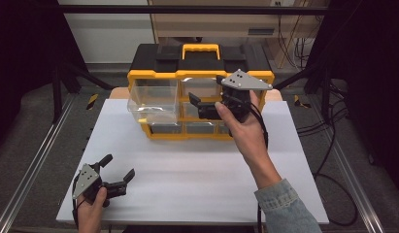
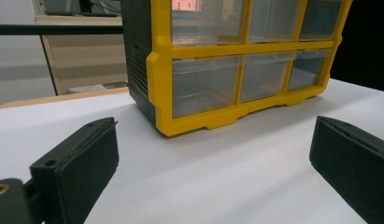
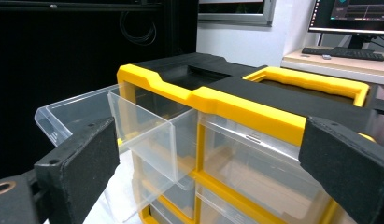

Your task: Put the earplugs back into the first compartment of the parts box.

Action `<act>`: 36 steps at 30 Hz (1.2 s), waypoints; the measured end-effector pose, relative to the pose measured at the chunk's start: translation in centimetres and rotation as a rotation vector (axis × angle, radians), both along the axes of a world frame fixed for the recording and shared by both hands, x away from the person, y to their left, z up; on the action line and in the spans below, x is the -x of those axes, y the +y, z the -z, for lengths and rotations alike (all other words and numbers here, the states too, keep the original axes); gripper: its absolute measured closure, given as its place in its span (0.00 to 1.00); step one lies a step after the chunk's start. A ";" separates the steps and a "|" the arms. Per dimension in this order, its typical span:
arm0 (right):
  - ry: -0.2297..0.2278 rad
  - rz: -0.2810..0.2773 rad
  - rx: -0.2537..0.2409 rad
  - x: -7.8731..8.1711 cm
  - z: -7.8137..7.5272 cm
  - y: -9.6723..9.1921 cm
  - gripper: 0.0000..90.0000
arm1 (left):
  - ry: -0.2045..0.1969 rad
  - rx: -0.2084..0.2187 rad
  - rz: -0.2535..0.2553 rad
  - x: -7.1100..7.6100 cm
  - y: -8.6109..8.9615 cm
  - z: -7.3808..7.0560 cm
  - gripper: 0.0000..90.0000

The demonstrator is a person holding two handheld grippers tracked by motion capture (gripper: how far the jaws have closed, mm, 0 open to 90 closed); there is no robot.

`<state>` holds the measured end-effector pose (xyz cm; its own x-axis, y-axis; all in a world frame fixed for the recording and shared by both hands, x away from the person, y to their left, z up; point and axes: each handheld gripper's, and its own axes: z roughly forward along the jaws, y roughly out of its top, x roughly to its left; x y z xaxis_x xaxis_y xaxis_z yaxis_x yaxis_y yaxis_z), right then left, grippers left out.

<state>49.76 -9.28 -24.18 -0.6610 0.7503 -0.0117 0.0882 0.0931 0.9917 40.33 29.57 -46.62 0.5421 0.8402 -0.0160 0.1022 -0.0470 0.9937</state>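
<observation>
Clear drawer pulled out toward person

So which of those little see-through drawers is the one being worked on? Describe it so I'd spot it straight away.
Find the yellow and black organiser box at the far end of the white table. Look at its top row, left end: that clear drawer is pulled out towards the person, while its neighbours sit flush in the frame.

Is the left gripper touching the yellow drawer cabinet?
Apart. In the high view the left gripper sits near the table's front edge, with bare white table between it and the yellow drawer cabinet.
</observation>
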 end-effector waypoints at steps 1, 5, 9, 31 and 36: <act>0.002 0.002 0.001 0.0 0.0 -0.2 0.06 | 0.000 0.001 0.000 0.0 0.0 0.0 0.01; 0.001 0.017 0.006 0.1 0.1 -0.9 0.06 | 0.000 0.000 0.000 0.0 0.0 0.0 0.01; -0.007 0.039 0.011 0.2 0.5 -1.9 0.06 | 0.002 0.000 0.000 0.0 0.1 0.0 0.01; -0.009 0.161 0.005 3.0 6.9 -10.3 0.08 | 0.002 -0.004 0.014 0.4 0.8 -0.3 0.01; 0.010 0.158 -0.008 3.9 8.9 -11.6 0.08 | -0.004 0.007 0.000 0.6 1.1 -0.3 0.01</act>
